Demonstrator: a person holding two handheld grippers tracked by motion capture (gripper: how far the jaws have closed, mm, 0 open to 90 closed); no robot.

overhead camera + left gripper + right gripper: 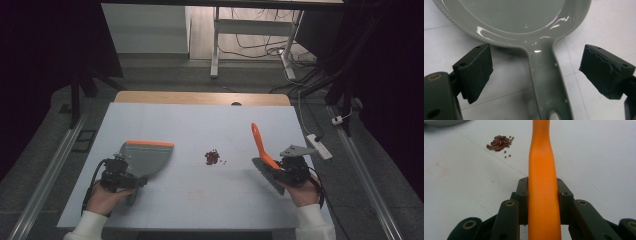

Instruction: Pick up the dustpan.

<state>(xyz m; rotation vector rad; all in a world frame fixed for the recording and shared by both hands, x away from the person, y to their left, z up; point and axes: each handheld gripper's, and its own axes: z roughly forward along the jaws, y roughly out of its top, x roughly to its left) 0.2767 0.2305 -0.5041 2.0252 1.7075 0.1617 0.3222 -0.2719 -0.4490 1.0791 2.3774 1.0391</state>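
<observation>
High view: a white bench carries a grey dustpan with an orange lip toward its left edge, a small pile of dark red beans near the middle, and a brush with an orange handle toward its right edge. The left gripper, held in the person's left hand, sits at the dustpan's near end. The right gripper, in the right hand, holds the brush, whose handle tilts up and away toward the far edge while the bristles point down at the bench near the gripper.

Left gripper view: both jaws stand wide apart, one on each side of the dustpan handle and clear of it (no contact on either pad). The handle lies flat on the bench between them, with the pan's bowl beyond.

Right gripper view: the jaws are closed on the brush's orange handle, which runs straight up between them. The beans, with a few small greenish grains beside them, lie farther off to the upper left.
</observation>
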